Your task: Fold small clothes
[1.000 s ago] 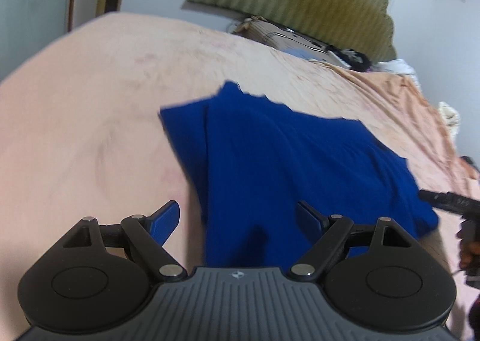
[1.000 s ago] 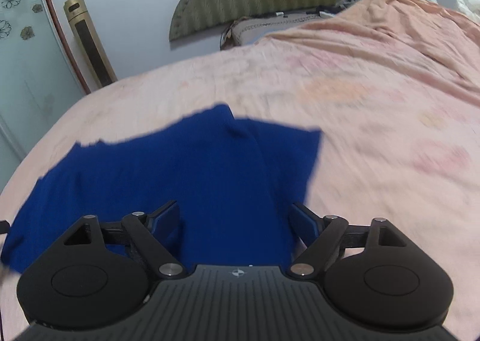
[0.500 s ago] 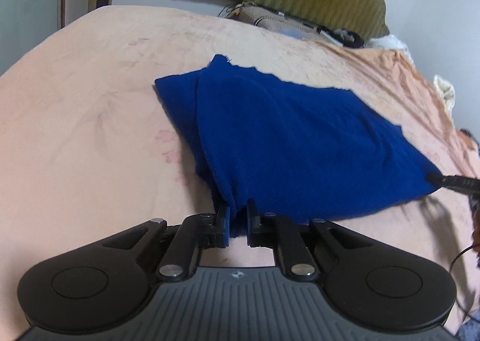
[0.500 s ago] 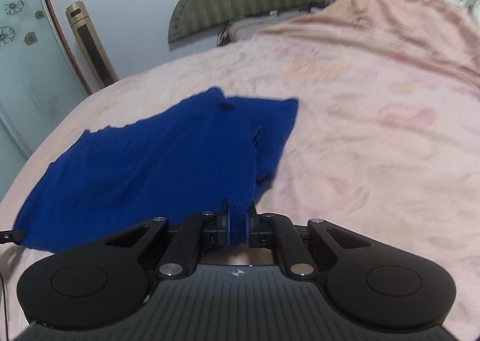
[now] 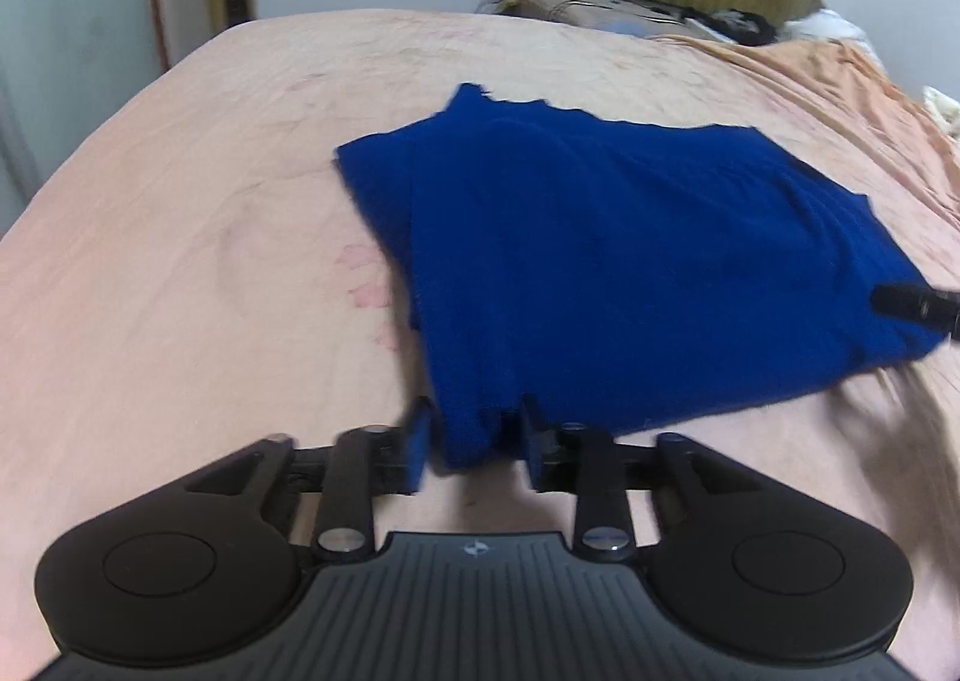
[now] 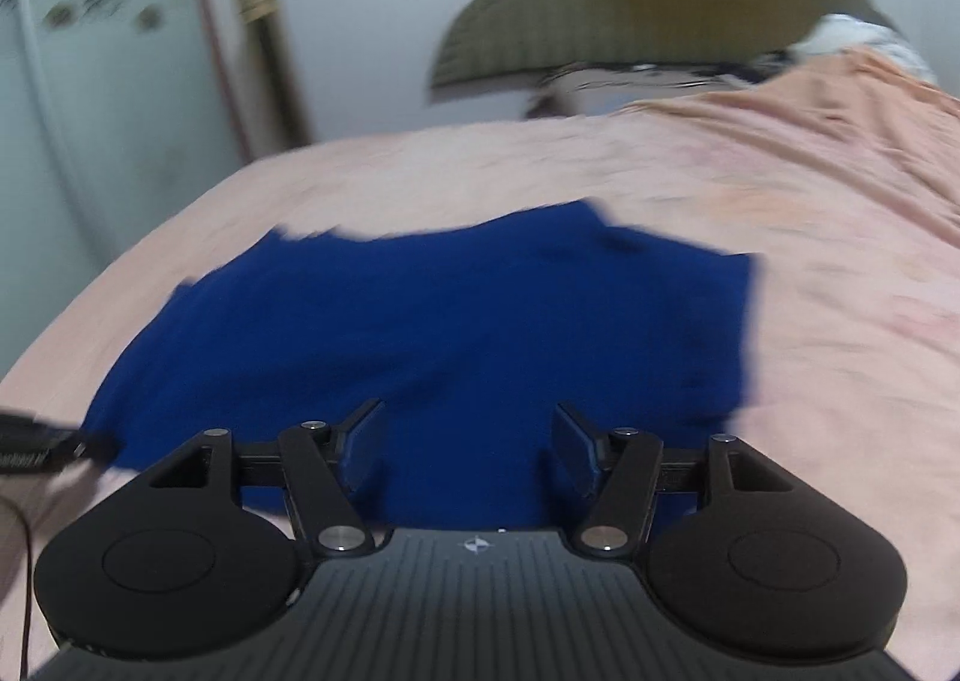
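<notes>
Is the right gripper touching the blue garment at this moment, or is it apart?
Cannot tell. In the right wrist view the right gripper is open over the blue garment, but blur hides any gap.

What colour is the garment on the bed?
Solid royal blue garment, no pattern; clearest in the left wrist view.

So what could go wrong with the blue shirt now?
1. The left gripper has its fingers apart around the near corner of the dark blue knitted shirt; closing or pulling away might drag that corner and spoil the fold.
2. The right gripper hangs open over the shirt's near edge and could rumple it if it dips.
3. The soft pink bedsheet may let the shirt slide.
</notes>
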